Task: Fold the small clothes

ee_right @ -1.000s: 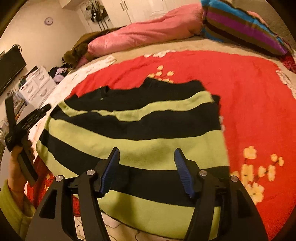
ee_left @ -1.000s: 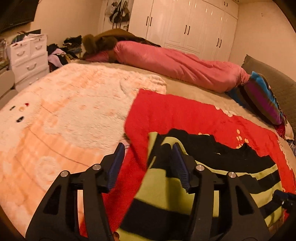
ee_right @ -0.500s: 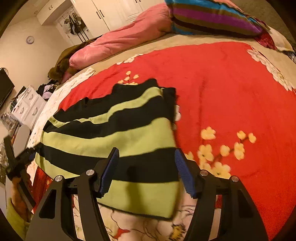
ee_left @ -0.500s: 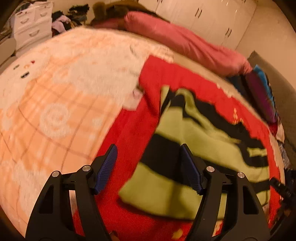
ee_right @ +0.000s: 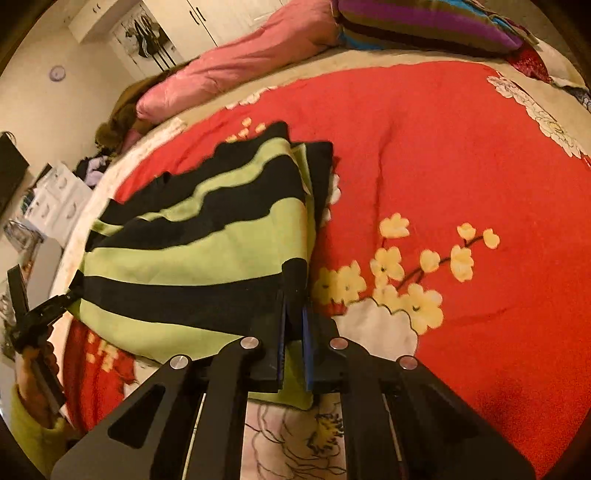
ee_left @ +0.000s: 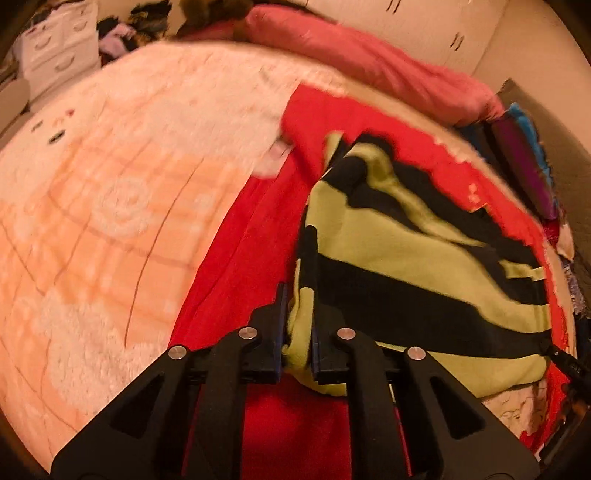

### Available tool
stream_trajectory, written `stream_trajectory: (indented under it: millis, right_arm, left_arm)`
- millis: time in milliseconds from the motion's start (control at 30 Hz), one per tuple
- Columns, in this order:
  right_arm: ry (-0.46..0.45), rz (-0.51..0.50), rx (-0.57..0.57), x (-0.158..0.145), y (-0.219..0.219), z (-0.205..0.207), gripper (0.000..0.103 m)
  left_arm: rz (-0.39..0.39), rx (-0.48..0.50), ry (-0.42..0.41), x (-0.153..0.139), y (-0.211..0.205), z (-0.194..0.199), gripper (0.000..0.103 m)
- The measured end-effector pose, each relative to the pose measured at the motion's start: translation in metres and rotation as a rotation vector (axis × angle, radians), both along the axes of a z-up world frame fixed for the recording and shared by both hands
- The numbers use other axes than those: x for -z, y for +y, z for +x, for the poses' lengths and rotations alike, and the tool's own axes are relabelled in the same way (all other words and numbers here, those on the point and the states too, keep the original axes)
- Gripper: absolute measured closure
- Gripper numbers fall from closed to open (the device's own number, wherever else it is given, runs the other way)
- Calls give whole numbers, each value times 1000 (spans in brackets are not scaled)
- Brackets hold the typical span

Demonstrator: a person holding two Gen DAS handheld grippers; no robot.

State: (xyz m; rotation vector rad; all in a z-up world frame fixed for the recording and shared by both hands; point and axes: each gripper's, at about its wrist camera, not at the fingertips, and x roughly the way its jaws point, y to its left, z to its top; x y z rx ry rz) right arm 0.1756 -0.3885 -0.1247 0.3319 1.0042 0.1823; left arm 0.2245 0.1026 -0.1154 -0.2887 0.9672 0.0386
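Nearest to me, the left tool (ee_left: pixel 297 347) has just closed its jaws on the near left corner of the striped garment (ee_left: pixel 406 258), a bunched green fold pinched between the blue pads. The right tool (ee_right: pixel 293 343) has likewise just closed, nipping the near right corner of the same garment (ee_right: pixel 207 243) at its black and green hem. From each tool the cloth spreads away toward twelve o'clock, lying on the red blanket (ee_right: pixel 443 147) on the bed.

The right wrist view alone shows the left tool (ee_right: pixel 44 310) at nine o'clock, held in a hand (ee_right: pixel 33 373) with a green sleeve, and the yellow blossoms (ee_right: pixel 413 266) printed at three o'clock. The left wrist view alone shows the peach fleece blanket (ee_left: pixel 110 203) spreading from nine to eleven o'clock.

Beyond the garment's far edge, open red blanket runs on to a pink duvet (ee_left: pixel 369 66) and a striped pillow (ee_right: pixel 424 22). White drawers (ee_left: pixel 59 55) stand past the bed's edge.
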Motion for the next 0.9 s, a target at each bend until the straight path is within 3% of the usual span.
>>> stream_trajectory:
  millis: [167,233,433,567,700,767,900]
  right_arm:
    - [28,-35,27,8,1,2,85]
    - [34,-31,46,8,-4,0,76]
    - [28,-17,69,3,-11,-5,69]
    - [2,-13,80,-6,-11,-8,54]
    - [-31,-10,80,-18,-8,-8,48]
    - [-47,-11,80,-24,-6,-8,36]
    - [-72,-15,78,-33,0,-7,28]
  left_arm:
    - [65,-9,-10,0,-2,-1,81]
    - [81,-8,-14,-1,-5,-1,81]
    - [97,-16,-35,-7,-5,-5,78]
    - [96,-21,-46,-11,-3,-6,75]
    - [96,-21,-57,-14,-3,-7,71]
    - [97,-18,-59,-15,-4,-7,70]
    - [104,-13,-67,-17,-6,-7,67]
